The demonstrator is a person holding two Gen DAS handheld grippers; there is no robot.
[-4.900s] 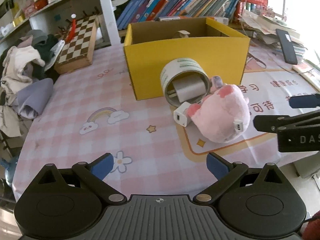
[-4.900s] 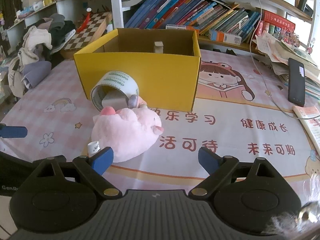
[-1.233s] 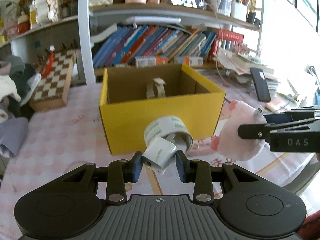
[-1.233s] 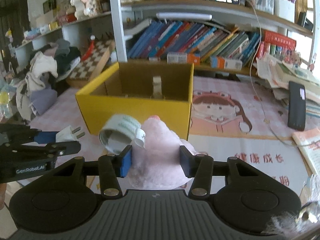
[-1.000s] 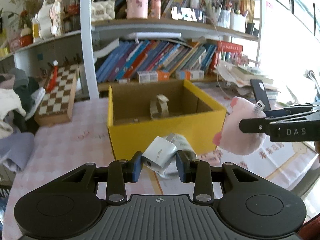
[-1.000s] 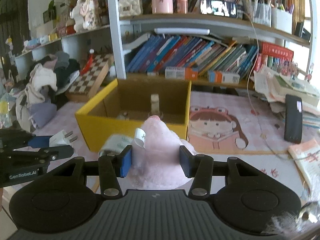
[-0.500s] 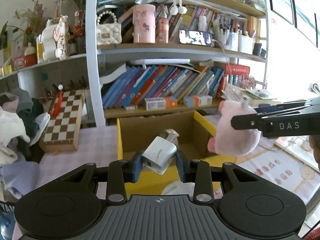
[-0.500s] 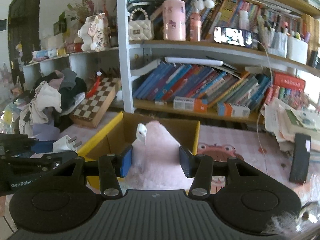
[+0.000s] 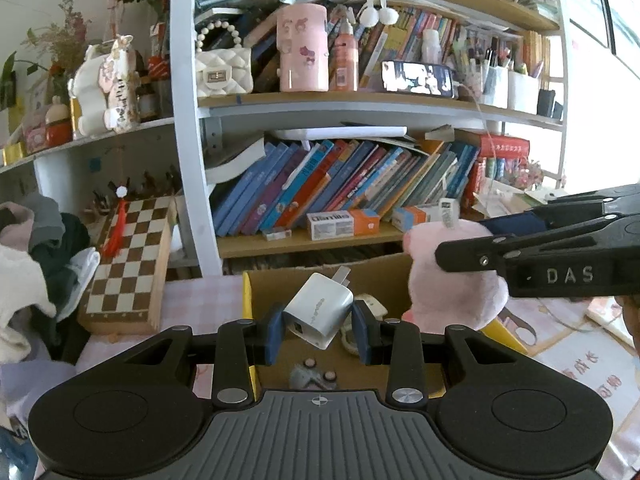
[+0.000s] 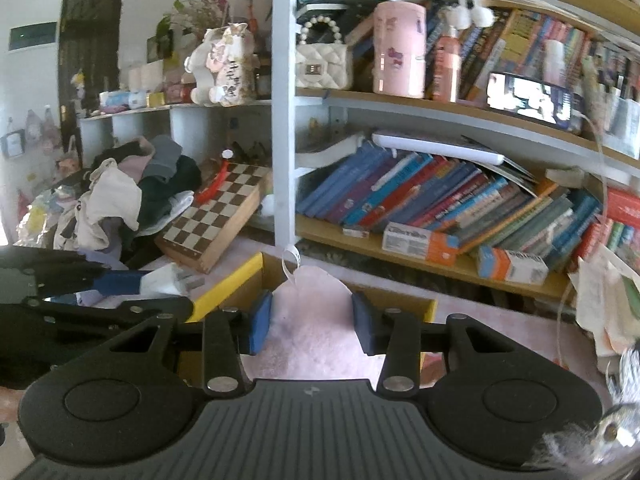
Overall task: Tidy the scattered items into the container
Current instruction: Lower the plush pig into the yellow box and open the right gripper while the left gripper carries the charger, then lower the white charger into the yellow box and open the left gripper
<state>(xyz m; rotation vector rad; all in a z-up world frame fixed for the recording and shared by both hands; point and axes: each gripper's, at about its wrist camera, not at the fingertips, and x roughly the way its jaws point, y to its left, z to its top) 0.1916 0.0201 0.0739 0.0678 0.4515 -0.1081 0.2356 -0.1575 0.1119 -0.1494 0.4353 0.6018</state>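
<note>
A white charger is pinched in the left gripper and a pink plush squeezed by the closing right gripper over the yellow box; if released together, a collision or rim bounce is risked.

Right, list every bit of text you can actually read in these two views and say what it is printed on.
"DAS": raised letters on the side of the right gripper, which holds the pink plush toy.
White charger in the left gripper: grey lettering on its side, too small to read.
White-and-orange carton on the shelf: dark brand word, too blurred.
Book spines: titles too small.
Pink table mat: red characters, partly cut off, unreadable.
</note>
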